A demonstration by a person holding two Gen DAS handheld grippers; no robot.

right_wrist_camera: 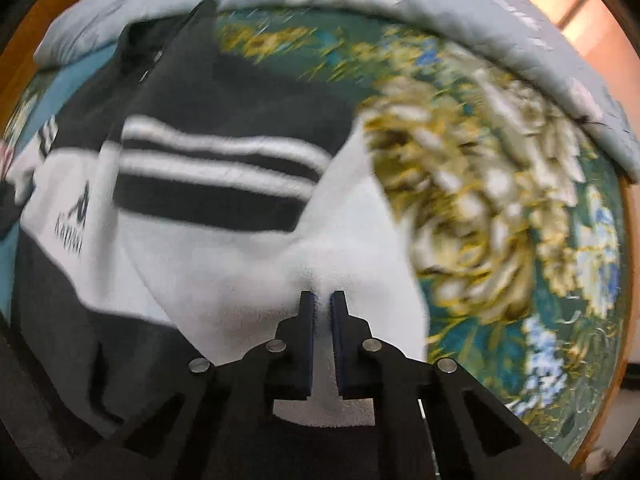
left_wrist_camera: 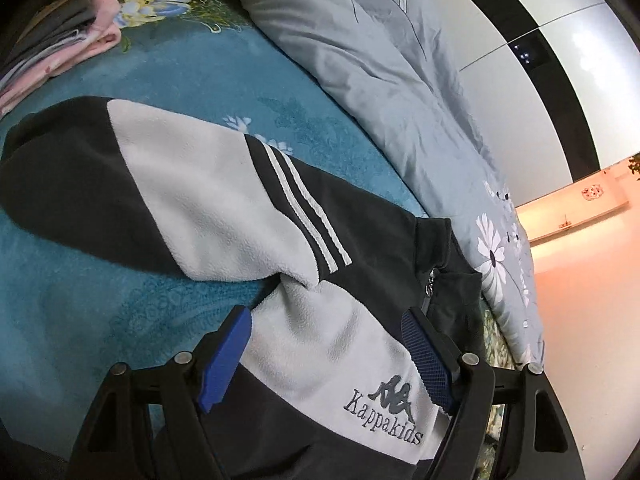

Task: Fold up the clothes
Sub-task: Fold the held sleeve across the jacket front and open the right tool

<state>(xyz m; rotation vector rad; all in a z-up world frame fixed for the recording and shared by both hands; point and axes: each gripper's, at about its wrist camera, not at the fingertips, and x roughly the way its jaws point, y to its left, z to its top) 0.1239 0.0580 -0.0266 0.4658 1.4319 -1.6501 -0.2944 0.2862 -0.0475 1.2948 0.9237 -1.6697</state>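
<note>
A black and grey fleece jacket (left_wrist_camera: 224,208) with white stripes and a "Kappakids" logo lies on the teal floral bedspread (left_wrist_camera: 168,80). One sleeve (left_wrist_camera: 120,184) stretches out to the left. My left gripper (left_wrist_camera: 326,320) is open, its blue pads on either side of the grey chest panel, just above it. In the right wrist view the jacket (right_wrist_camera: 224,184) fills the left half, blurred. My right gripper (right_wrist_camera: 322,298) is shut on a pinch of the jacket's grey fabric (right_wrist_camera: 320,256) by the striped sleeve.
A grey floral duvet (left_wrist_camera: 384,64) is bunched along the far side of the bed and shows in the right wrist view (right_wrist_camera: 520,20). A pile of folded pink and grey clothes (left_wrist_camera: 68,40) sits at the far left. A wardrobe and wall stand behind.
</note>
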